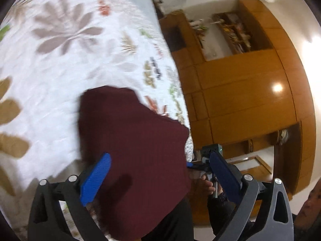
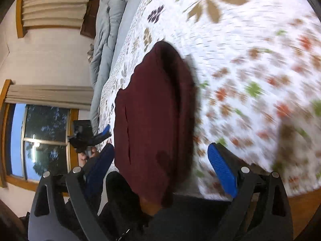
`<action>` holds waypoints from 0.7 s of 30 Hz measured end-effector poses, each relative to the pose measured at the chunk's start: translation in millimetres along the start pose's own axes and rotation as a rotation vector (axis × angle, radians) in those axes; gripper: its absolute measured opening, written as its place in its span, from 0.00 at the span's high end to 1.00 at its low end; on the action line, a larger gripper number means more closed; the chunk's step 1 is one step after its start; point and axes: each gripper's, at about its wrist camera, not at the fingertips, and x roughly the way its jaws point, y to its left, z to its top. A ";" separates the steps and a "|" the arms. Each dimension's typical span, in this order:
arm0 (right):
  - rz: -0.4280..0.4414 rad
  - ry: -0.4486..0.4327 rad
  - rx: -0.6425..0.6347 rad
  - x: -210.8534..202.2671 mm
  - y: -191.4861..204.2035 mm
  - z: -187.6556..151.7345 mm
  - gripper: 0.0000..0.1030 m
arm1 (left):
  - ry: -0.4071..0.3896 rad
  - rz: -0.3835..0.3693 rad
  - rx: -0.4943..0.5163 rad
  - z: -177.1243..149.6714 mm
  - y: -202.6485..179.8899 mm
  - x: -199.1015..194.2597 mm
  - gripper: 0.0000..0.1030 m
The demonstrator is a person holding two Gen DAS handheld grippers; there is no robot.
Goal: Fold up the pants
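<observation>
Left wrist view shows the maroon pants (image 1: 132,140), soft, light and floppy, folded on the bedspread (image 1: 60,60) near its edge, best pinched at a corner, with both the left gripper (image 1: 160,178) and right gripper (image 2: 160,168) spread wide, holding nothing.

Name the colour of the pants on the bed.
Dark maroon pants, plain; clearest in the right wrist view.

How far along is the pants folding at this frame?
Looks mostly done: the maroon pants lie on the floral bedspread as a compact bundle with layered edges. Nothing is in hand: the left gripper and right gripper are both open above it. Blur hides the edges, so a final fold or tidy-up may remain.
</observation>
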 end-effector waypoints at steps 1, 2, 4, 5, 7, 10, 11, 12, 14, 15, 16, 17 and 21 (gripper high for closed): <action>0.001 0.019 -0.002 6.3 1.3 3.8 0.09 | 0.004 0.008 -0.010 -1.0 7.2 0.4 0.04; 0.003 0.052 -0.002 17.3 2.6 10.6 0.09 | 0.011 0.012 -0.029 -2.5 15.4 2.0 0.04; -0.009 0.090 -0.010 28.9 7.6 13.1 0.06 | 0.036 0.002 -0.070 -5.6 29.8 10.9 0.04; -0.017 0.110 -0.019 37.1 11.1 15.7 0.05 | 0.043 -0.002 -0.075 -6.8 33.4 14.6 0.04; 0.005 0.140 -0.031 44.9 16.6 19.3 0.05 | 0.056 -0.009 -0.072 -9.8 36.3 22.7 0.04; 0.014 0.188 -0.053 66.2 26.9 23.2 0.05 | 0.062 -0.019 -0.065 -10.6 36.0 28.6 0.04; -0.007 0.195 -0.068 70.4 30.4 23.3 0.05 | 0.063 -0.021 -0.060 -11.1 34.4 27.6 0.04; -0.017 0.197 -0.077 72.8 31.4 24.5 0.05 | 0.065 -0.024 -0.053 -12.1 32.7 27.1 0.04; 0.010 0.180 -0.042 69.4 23.8 27.0 0.05 | 0.078 -0.018 -0.044 -17.7 30.4 26.5 0.04; 0.018 0.168 -0.032 73.9 27.5 28.8 0.02 | 0.091 -0.006 -0.034 -19.6 28.3 29.4 0.04; 0.007 0.170 -0.056 79.8 35.5 26.3 0.02 | 0.128 0.039 -0.015 -22.6 27.1 36.6 0.04; -0.040 0.185 -0.100 88.8 44.8 23.2 0.02 | 0.162 0.088 -0.003 -24.3 26.8 41.5 0.06; -0.049 0.216 -0.069 94.5 37.5 34.0 0.13 | 0.191 0.117 0.000 -22.9 22.9 45.3 0.04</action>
